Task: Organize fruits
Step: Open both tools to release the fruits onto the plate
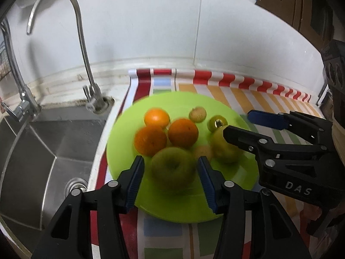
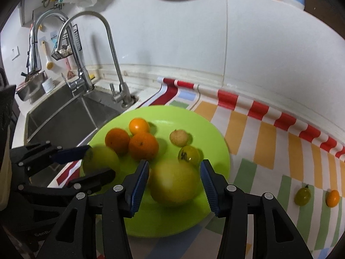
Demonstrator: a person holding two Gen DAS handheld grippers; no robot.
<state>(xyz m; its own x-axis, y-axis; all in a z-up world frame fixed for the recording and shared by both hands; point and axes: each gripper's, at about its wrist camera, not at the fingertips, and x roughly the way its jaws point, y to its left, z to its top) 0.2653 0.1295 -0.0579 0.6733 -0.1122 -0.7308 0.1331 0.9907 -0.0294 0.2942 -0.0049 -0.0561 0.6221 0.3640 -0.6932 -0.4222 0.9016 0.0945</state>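
A lime green plate (image 1: pixel 243 172) (image 2: pixel 211 133) on a striped mat holds three oranges (image 1: pixel 183 132) (image 2: pixel 143 145), a small green tomato (image 1: pixel 216 123) (image 2: pixel 188 154), a beige round fruit (image 1: pixel 197 114) (image 2: pixel 180 137) and two apples. The green apple (image 1: pixel 172 168) (image 2: pixel 101 157) lies on the plate between the fingers of my left gripper (image 1: pixel 171 158) (image 2: pixel 101 160), with thin gaps at both pads. The yellow-green apple (image 2: pixel 174 181) (image 1: pixel 224 151) rests between the fingers of my right gripper (image 2: pixel 175 163) (image 1: pixel 236 123), which is open too. A second beige fruit (image 1: pixel 203 151) is half hidden between the apples.
A steel sink (image 1: pixel 43 140) with a tall tap (image 1: pixel 86 64) lies just left of the plate. On the striped mat (image 2: pixel 269 151) to the right sit a small green tomato (image 2: pixel 303 196) and a small orange fruit (image 2: pixel 332 198). White tiled wall stands behind.
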